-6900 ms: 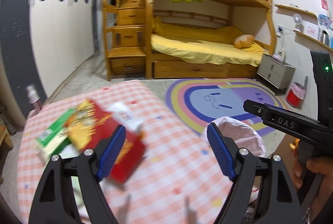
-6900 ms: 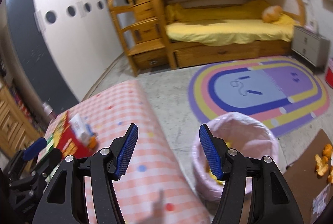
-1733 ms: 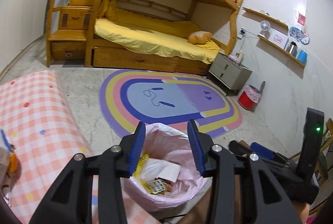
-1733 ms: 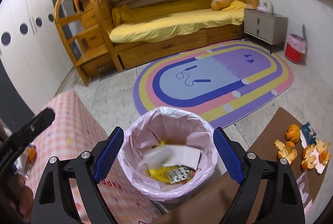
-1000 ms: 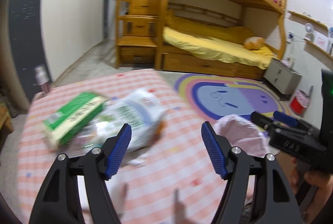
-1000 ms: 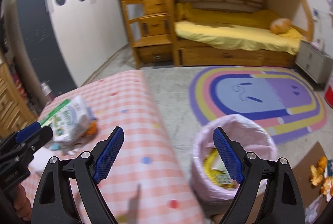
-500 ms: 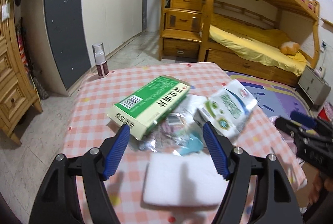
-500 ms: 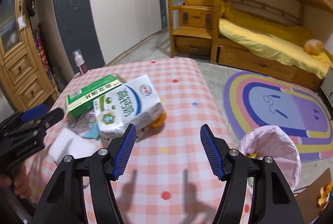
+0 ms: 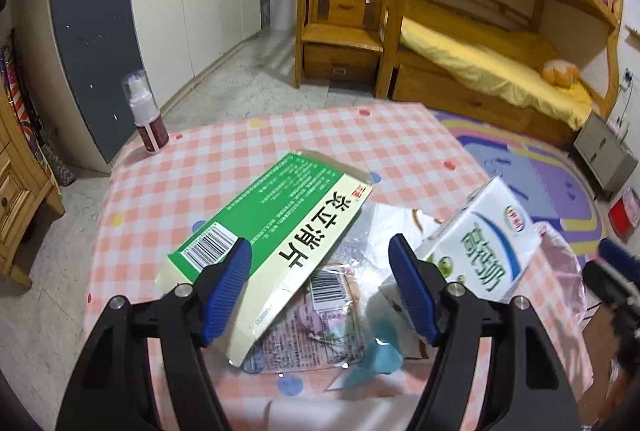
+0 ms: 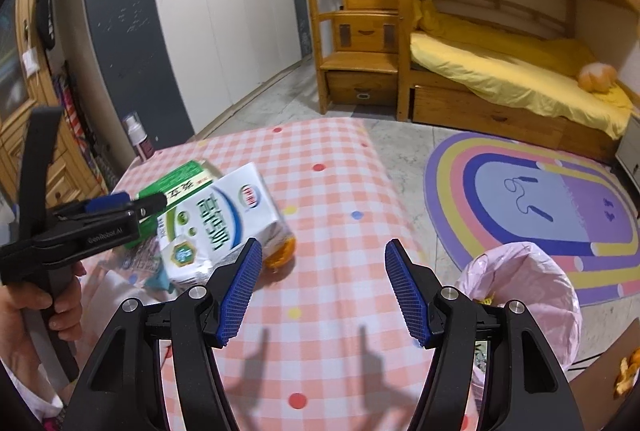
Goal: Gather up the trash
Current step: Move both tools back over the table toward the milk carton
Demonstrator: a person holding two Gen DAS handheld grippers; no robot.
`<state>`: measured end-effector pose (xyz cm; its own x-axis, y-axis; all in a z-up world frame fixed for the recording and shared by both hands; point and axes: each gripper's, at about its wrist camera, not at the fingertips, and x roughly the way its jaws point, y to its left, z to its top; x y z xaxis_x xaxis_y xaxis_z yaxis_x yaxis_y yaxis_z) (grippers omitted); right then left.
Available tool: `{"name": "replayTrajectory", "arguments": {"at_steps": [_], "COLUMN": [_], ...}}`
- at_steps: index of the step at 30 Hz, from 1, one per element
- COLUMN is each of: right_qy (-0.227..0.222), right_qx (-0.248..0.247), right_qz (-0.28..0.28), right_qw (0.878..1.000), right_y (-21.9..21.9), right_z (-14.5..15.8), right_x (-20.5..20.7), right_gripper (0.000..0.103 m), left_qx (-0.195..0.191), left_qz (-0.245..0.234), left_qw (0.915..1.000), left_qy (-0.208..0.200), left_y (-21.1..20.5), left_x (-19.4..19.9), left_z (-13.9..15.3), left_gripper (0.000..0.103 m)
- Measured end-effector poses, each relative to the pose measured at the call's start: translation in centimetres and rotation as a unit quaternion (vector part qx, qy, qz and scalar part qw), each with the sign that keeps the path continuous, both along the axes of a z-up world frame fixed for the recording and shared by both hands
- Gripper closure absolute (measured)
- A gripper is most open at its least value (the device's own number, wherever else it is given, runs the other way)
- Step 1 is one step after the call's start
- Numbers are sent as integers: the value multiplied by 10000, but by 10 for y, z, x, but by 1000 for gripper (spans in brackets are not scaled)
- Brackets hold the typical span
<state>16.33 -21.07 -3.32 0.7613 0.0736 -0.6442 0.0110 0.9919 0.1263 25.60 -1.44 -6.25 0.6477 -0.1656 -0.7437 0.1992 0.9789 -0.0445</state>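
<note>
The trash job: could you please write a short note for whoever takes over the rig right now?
Left tool: open, empty, over the green box.
Right tool: open, empty; its jaws narrowed just now with nothing between them.
Left on the checked table: green box, milk carton, clear wrappers, orange peel.
Pink-lined bin by the table already holds some trash.

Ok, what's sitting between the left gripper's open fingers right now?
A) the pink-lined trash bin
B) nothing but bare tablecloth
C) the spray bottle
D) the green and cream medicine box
D: in the left wrist view the left gripper is open around the near end of the green and cream medicine box, its pads not pressing on it; the milk carton lies off to the right.
</note>
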Motion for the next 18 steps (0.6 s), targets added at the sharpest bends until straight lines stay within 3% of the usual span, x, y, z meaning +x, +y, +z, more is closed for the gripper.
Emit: {"name": "replayTrajectory", "arguments": {"at_steps": [7,15,18], "right_qy": [-44,-139,-127], "right_qx": [25,79,48], "right_qz": [-66,-182,-137], "right_qw": [10000,9997,9998], "right_y": [-8,-13,-10], "right_z": [1,3,2], "right_x": [-4,-13,-13], "right_gripper": [39,38,38], "left_qx": [272,364,253], "left_qz": [-478,-1581,-1605], "left_qw": [9984,9863,9864], "left_qy": [137,285,266], "left_y": [-3,-42,-45], "left_x": [-5,-62,-78], "left_z": [-7,-12,-9], "left_gripper": [40,40,39]}}
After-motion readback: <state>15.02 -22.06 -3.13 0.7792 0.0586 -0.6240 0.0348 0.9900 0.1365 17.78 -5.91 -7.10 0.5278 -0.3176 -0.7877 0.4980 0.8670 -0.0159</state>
